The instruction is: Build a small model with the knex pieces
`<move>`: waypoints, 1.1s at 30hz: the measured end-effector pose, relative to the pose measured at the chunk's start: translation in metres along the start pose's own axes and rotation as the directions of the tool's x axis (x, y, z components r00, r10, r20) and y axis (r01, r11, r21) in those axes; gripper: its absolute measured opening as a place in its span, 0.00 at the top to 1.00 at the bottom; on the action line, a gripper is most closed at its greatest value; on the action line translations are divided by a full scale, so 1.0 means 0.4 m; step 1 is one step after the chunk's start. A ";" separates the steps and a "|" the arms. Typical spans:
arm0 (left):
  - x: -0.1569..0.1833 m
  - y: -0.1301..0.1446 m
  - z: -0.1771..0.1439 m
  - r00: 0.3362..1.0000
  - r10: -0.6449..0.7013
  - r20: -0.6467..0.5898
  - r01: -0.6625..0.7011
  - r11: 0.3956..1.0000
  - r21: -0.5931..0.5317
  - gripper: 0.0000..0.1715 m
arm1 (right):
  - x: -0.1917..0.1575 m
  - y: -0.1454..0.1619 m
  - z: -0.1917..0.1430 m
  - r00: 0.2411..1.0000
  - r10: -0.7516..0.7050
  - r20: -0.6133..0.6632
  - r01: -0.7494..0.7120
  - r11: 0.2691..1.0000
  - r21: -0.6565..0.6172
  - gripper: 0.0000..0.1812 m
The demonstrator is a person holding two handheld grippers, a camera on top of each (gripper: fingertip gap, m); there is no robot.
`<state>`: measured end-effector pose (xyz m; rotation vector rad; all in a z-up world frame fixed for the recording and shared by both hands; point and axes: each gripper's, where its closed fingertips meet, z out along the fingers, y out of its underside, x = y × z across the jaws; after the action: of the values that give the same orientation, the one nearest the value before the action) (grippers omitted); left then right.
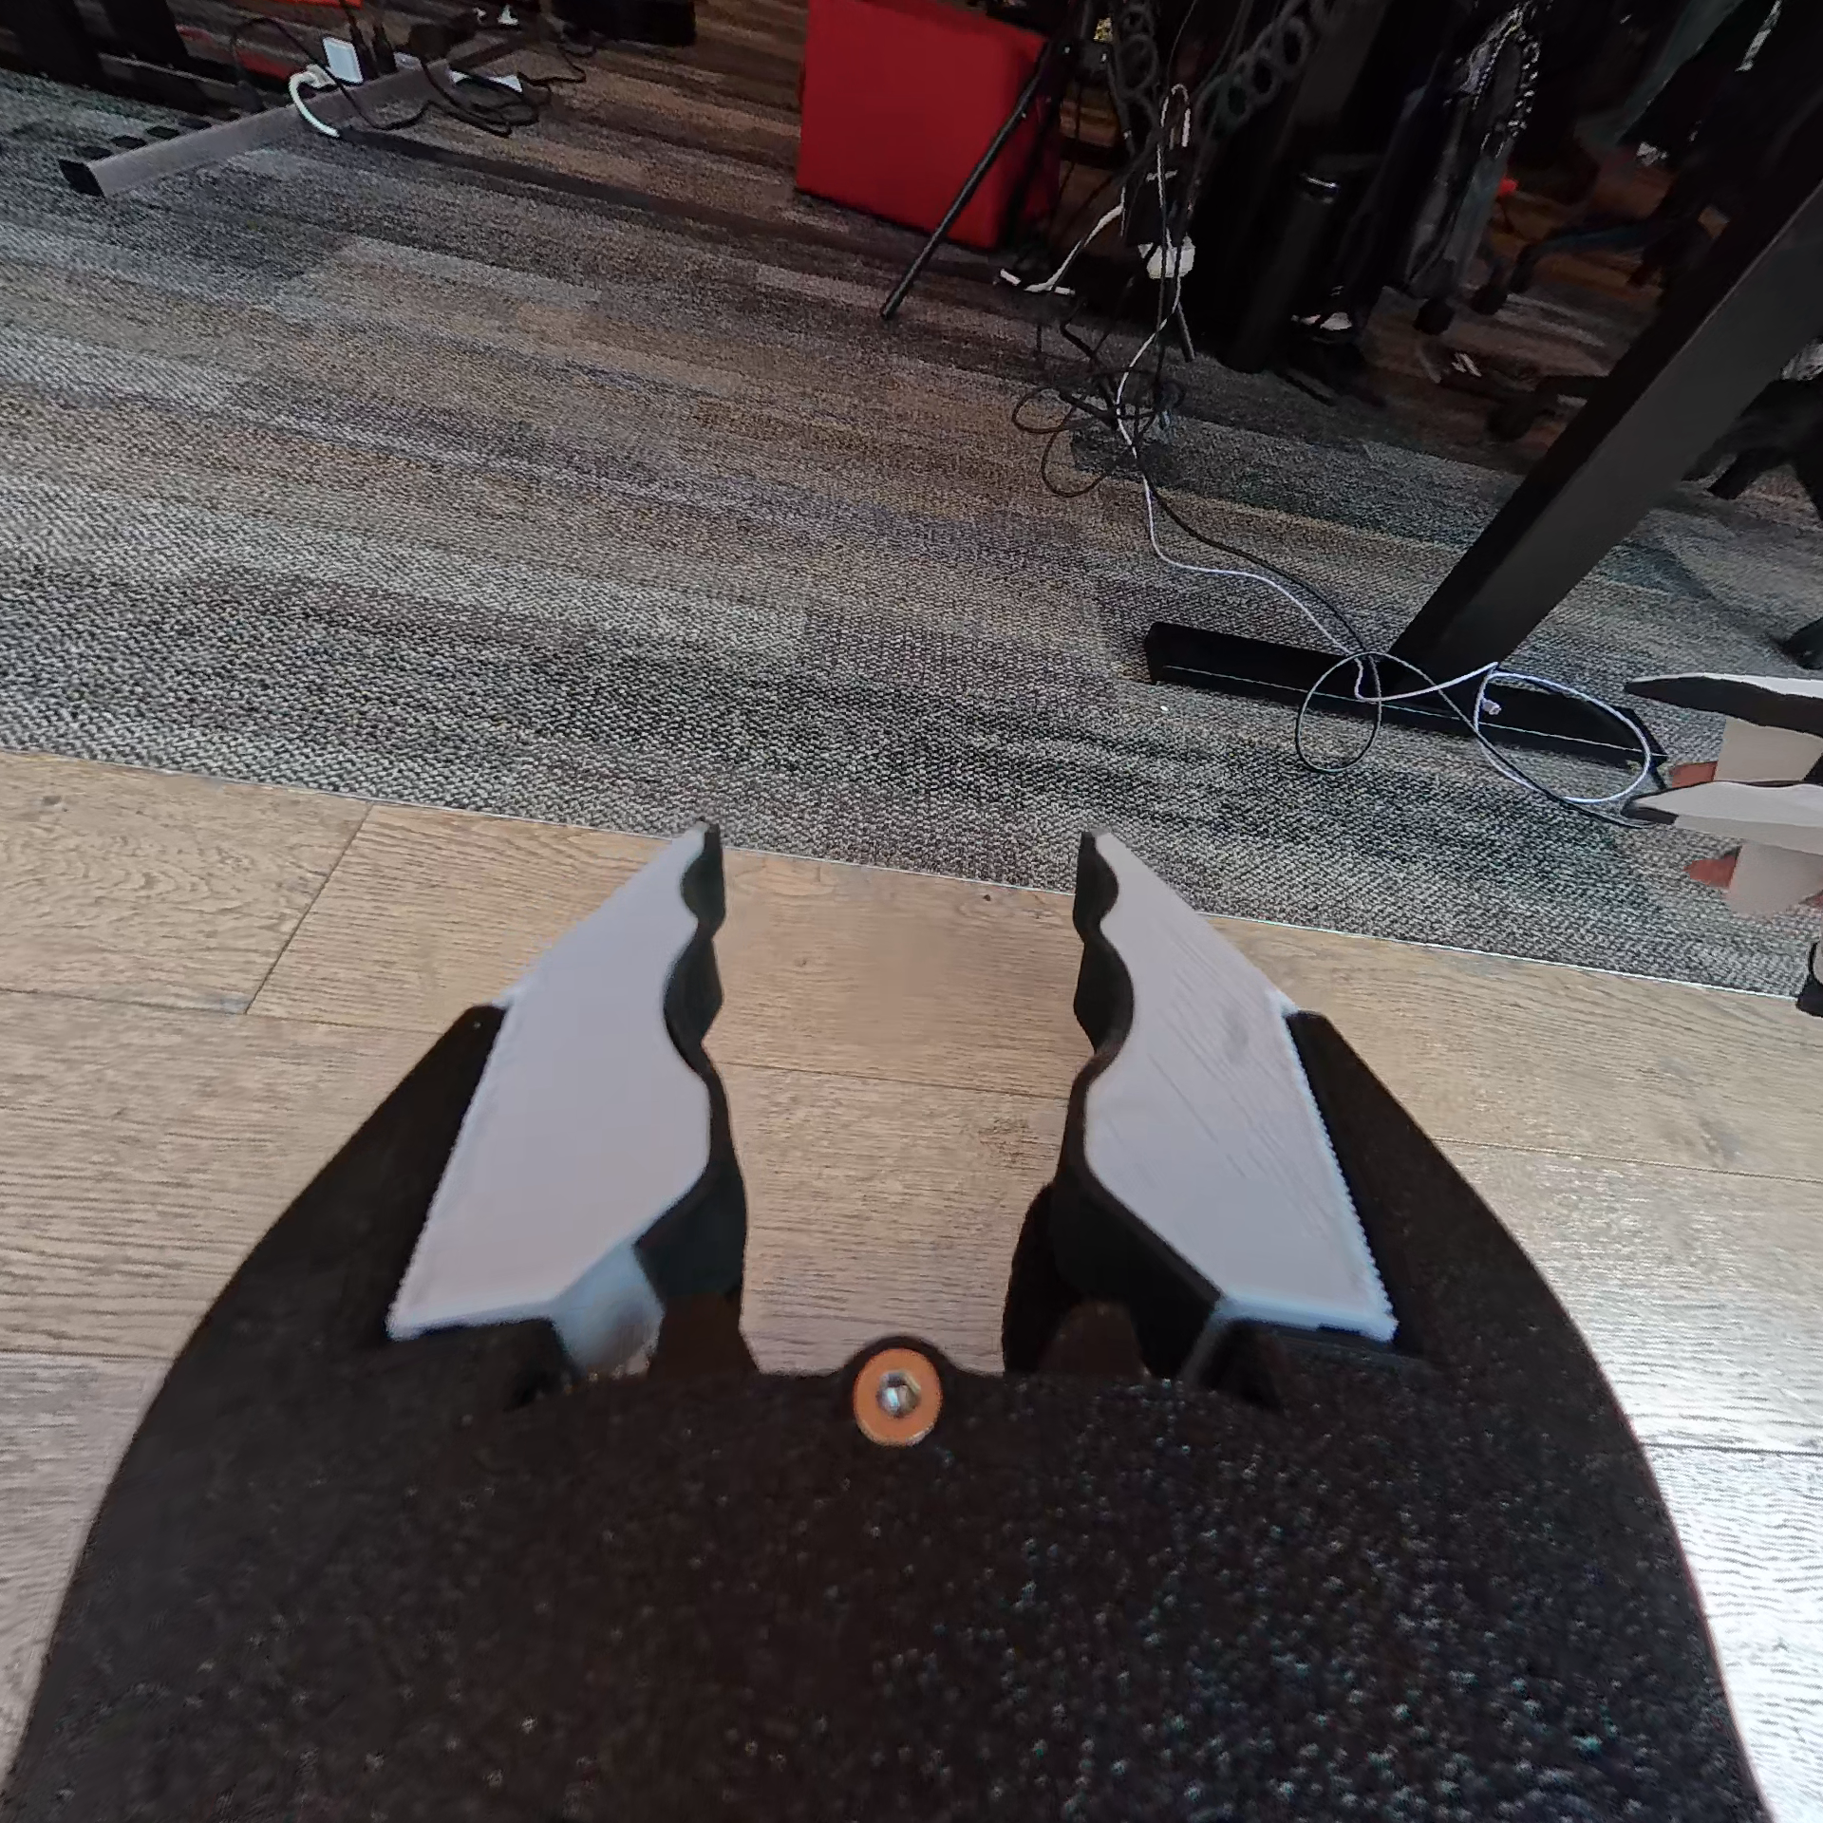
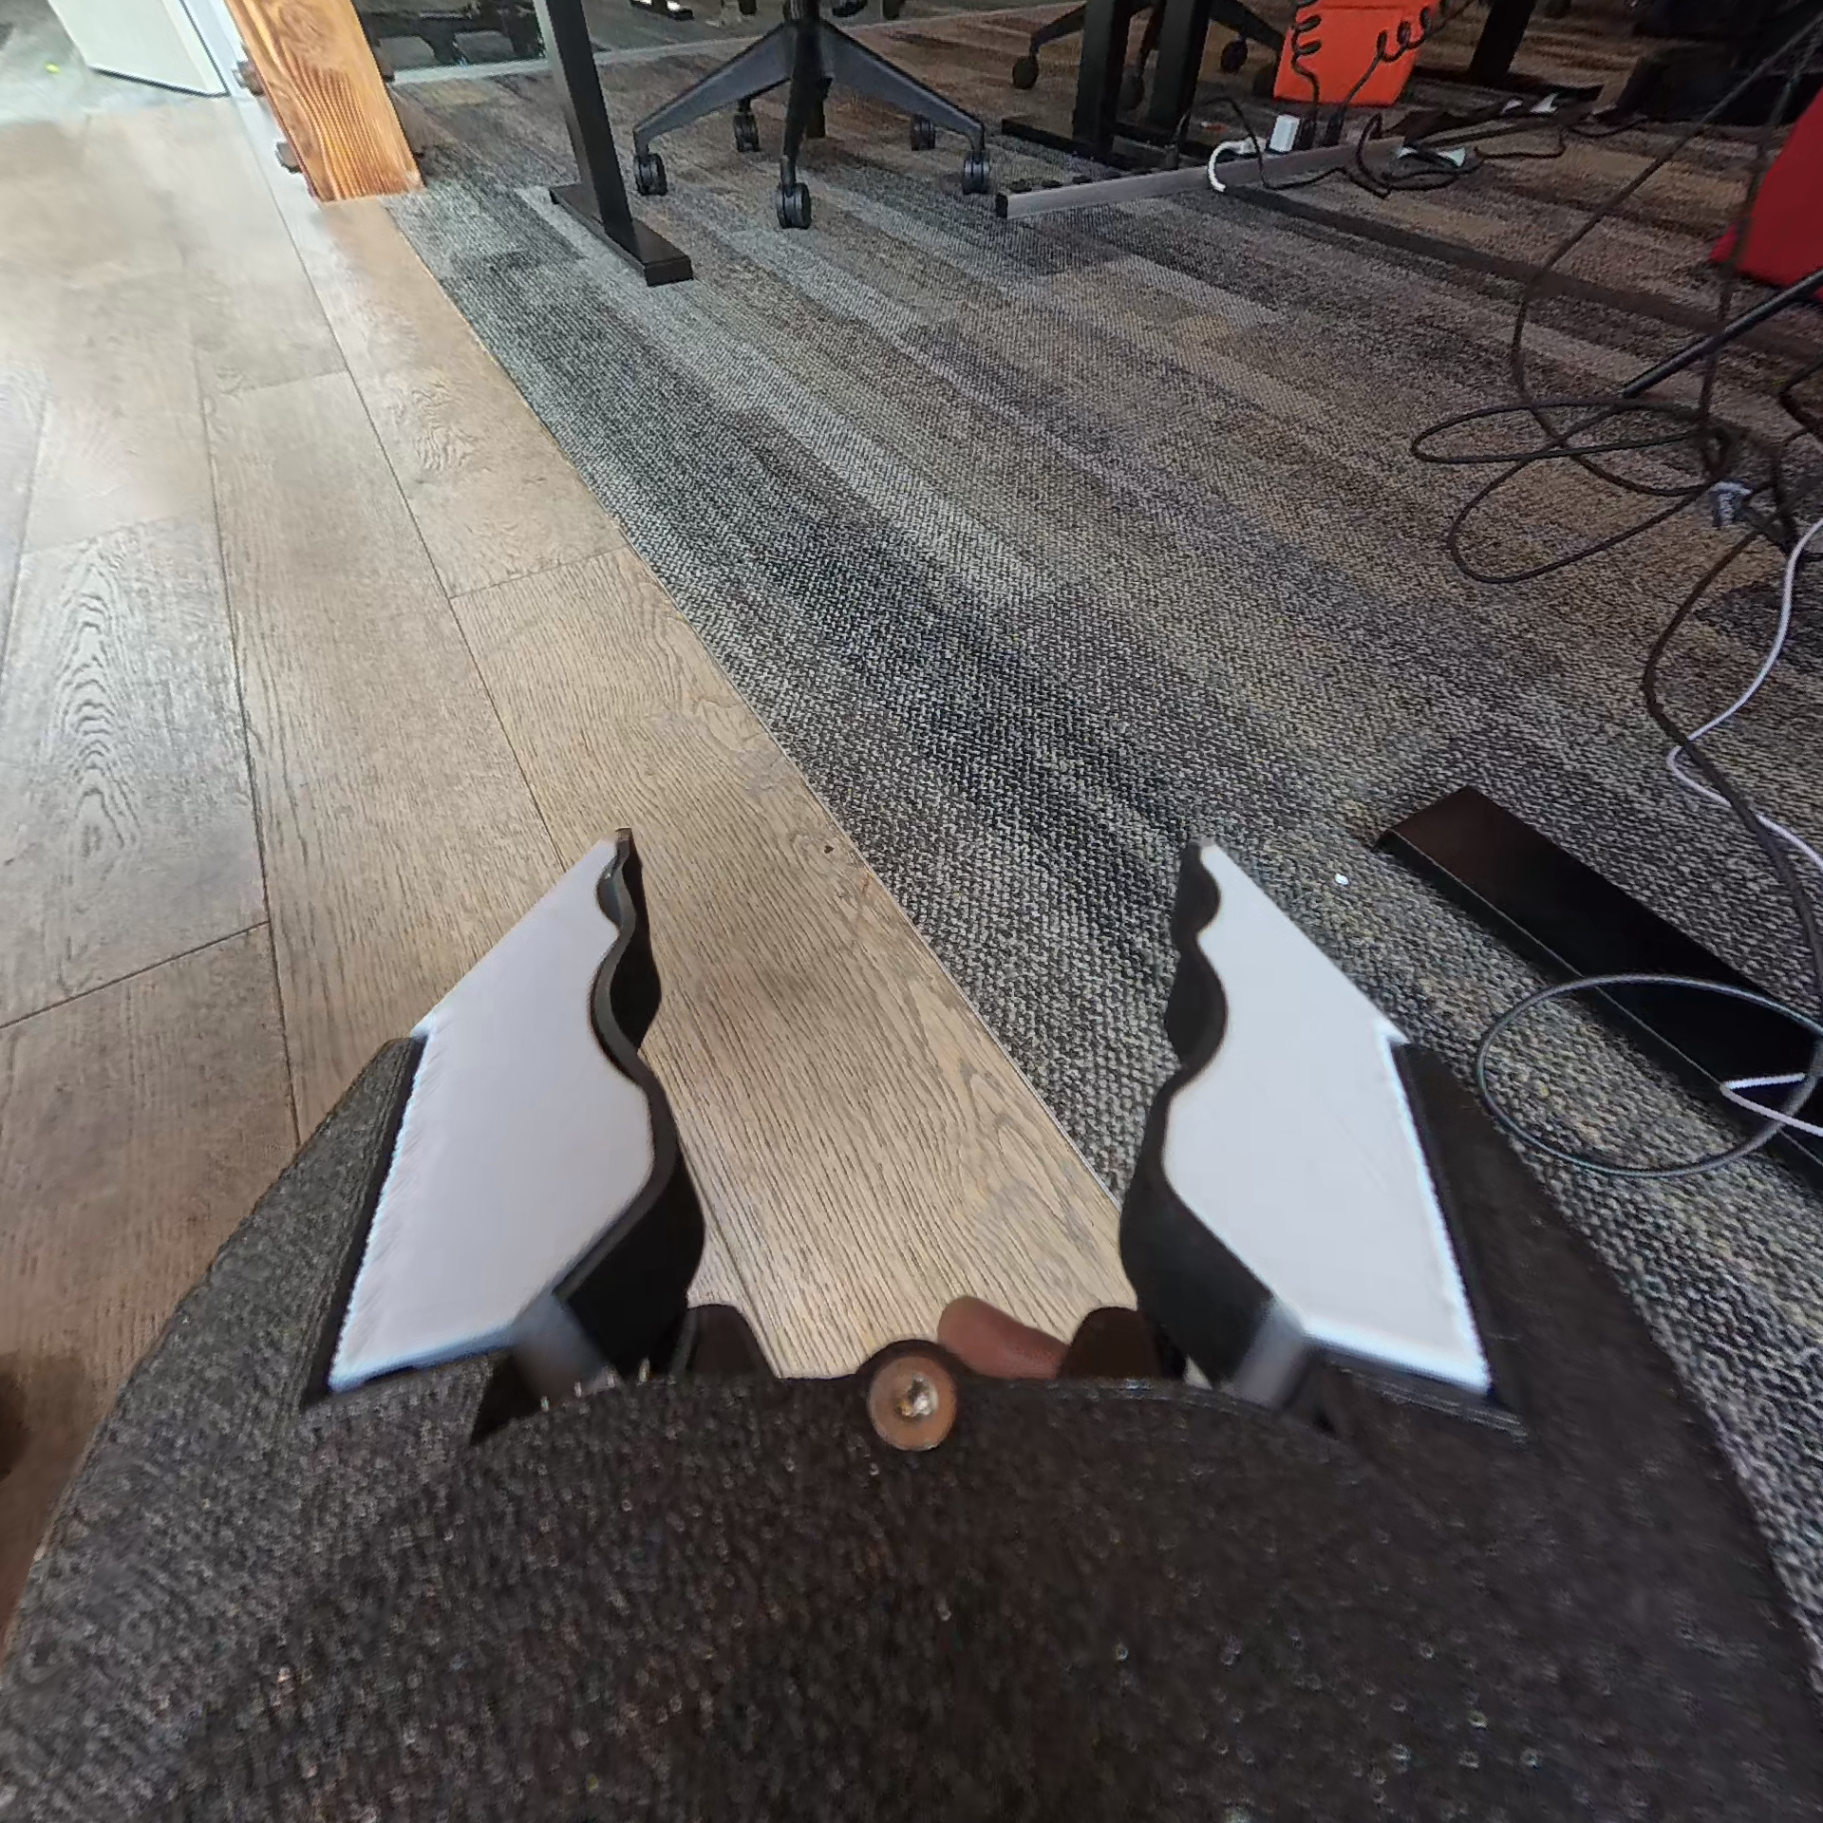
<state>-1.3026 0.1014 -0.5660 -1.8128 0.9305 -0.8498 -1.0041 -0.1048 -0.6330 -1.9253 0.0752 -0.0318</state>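
Observation:
My left gripper [image 1: 900, 843] is open and empty, held low over a light wooden floor [image 1: 197, 937] near the edge of a grey carpet [image 1: 592, 493]. My right gripper [image 2: 912, 853] is open and empty, over the seam between the wooden floor [image 2: 296, 691] and the grey carpet [image 2: 1085, 493]. The right gripper's white fingertips [image 1: 1736, 789] also show at the right edge of the left wrist view. Nothing lies between either pair of fingers.
A black desk leg with a flat foot [image 1: 1381, 681] and loose cables [image 1: 1480, 720] lie on the carpet to the right. A red box [image 1: 908, 118], a power strip [image 1: 345, 89], an office chair base [image 2: 799, 109] and a wooden post [image 2: 326, 89] stand farther off.

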 end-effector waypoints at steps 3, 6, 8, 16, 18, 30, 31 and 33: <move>-0.012 0.026 -0.015 0.999 -0.026 0.020 0.026 1.000 -0.007 0.58 | -0.016 0.005 0.009 1.000 0.001 0.018 -0.001 1.000 0.001 0.42; -0.017 0.042 -0.014 0.998 -0.047 0.033 0.048 0.999 -0.021 0.57 | -0.020 0.018 0.004 1.000 0.010 0.026 -0.010 1.000 -0.006 0.42; -0.011 0.039 -0.004 0.999 -0.045 0.024 0.045 0.999 -0.020 0.57 | -0.013 0.032 -0.005 1.000 0.021 0.021 -0.021 1.000 -0.016 0.42; 0.039 0.022 0.061 1.000 -0.011 -0.024 0.011 1.000 -0.006 0.51 | 0.037 0.092 -0.050 0.996 0.086 -0.023 -0.086 0.996 -0.036 0.42; 0.053 0.025 0.072 0.999 -0.009 -0.039 0.008 1.000 -0.018 0.51 | 0.048 0.101 -0.062 0.994 0.101 -0.037 -0.102 0.994 -0.033 0.42; -0.022 0.017 -0.013 0.999 -0.025 0.045 0.023 0.999 0.042 0.48 | -0.022 0.085 -0.002 0.995 0.094 0.037 -0.093 0.995 -0.038 0.42; -0.034 0.022 -0.028 0.998 -0.028 0.056 0.026 0.999 0.040 0.48 | -0.039 0.083 0.010 0.994 0.093 0.052 -0.091 0.995 -0.041 0.42; -0.057 0.029 -0.056 0.997 -0.033 0.076 0.030 0.999 0.041 0.48 | -0.075 0.082 0.033 0.993 0.085 0.083 -0.081 0.996 -0.050 0.42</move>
<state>-1.3351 0.1086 -0.5724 -1.8168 0.8325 -0.8070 -1.0343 -0.1017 -0.6678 -1.9654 0.0990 0.1086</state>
